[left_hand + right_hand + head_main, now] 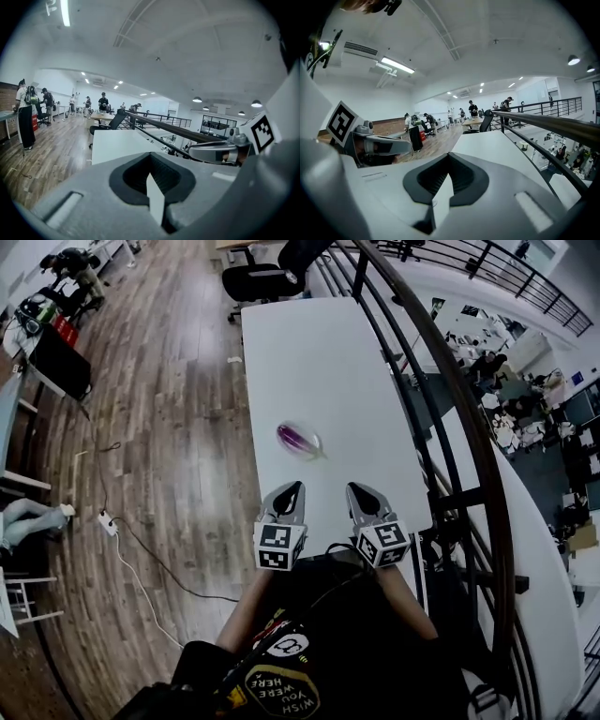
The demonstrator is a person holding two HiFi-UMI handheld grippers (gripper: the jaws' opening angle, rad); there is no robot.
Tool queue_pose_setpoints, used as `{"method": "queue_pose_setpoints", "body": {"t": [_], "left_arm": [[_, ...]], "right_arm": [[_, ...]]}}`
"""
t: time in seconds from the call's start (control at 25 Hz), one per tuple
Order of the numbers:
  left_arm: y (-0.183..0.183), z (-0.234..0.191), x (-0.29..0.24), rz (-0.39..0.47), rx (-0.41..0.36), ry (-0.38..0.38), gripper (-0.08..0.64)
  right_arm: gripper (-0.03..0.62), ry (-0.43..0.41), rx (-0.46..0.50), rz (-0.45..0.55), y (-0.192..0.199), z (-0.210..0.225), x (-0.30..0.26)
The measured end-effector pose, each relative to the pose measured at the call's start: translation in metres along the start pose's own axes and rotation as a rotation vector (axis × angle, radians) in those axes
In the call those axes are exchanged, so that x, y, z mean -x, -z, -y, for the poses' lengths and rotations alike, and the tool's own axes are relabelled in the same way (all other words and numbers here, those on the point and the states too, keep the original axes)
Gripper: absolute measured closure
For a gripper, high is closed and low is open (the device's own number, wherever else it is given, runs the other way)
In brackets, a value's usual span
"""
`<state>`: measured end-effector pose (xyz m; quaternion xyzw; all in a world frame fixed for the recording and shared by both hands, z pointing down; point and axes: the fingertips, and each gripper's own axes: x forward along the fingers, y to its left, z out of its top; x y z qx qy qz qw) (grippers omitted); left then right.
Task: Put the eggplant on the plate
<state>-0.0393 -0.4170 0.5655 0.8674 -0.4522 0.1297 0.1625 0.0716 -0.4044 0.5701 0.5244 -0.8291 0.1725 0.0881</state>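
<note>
Seen from the head view, a long white table [309, 352] runs away beside a black metal railing [450, 381], with a wooden plank floor [169, 427] on its other side. A small glossy purple eggplant [296, 438] lies on a shallow round plate [316, 450]. The plate looks like clear glass, though it is too small here to be sure. It sits in the table's near half, closer to the left long edge than to the railing side. The grey left gripper [294, 487] and the grey right gripper [354, 487] are held side by side over the table's near end. Their tips point toward the plate, near it but apart from it. In the left gripper view the two jaws are pressed together with nothing caught between them, and the right gripper shows just beside at the right. In the right gripper view the jaws likewise meet in a closed seam and carry nothing. The left gripper is alongside at the left, and the railing runs off on the right.
</note>
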Motion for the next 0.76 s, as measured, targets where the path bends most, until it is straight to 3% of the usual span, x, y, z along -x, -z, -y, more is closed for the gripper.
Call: {"method": "queue_pose_setpoints", "body": {"t": [0.76], "left_arm": [[-0.001,0.017,0.014,0.013,-0.018,-0.024,0.555]], "right_arm": [[0.589,-0.059,-0.020,0.024,-0.010,-0.011,0.015]]}}
